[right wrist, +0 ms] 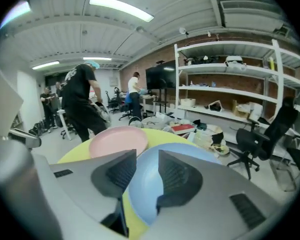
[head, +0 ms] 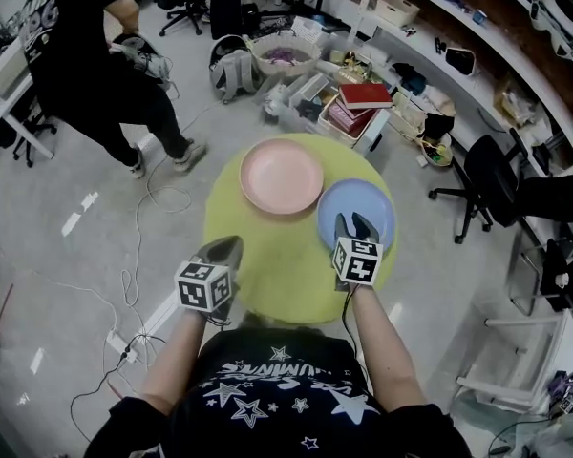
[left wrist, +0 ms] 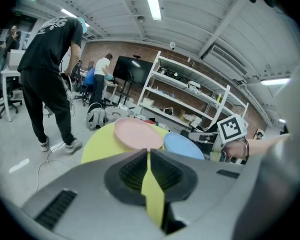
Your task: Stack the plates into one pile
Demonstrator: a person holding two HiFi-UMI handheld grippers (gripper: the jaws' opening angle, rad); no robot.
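Two plates lie side by side on a round yellow table [head: 267, 267]: a pink plate [head: 281, 176] at the far middle and a blue plate [head: 367, 208] to its right. My right gripper [head: 355, 223] hovers over the blue plate's near edge, open with nothing between its pads. In the right gripper view the blue plate [right wrist: 143, 185] shows through the gap of the right gripper [right wrist: 147, 156], with the pink plate [right wrist: 118, 139] beyond. My left gripper [head: 229, 246] is over the table's near left edge, shut and empty. The left gripper view has the left gripper [left wrist: 149, 154] aimed toward the pink plate [left wrist: 137, 133] and the blue plate [left wrist: 184, 145].
A person in black [head: 100, 70] stands on the floor at far left. Beyond the table lie a basket [head: 285, 55], red books [head: 364, 96] and boxes. An office chair [head: 487, 184] stands at right below white shelving [head: 477, 36]. Cables [head: 134, 337] run across the floor near left.
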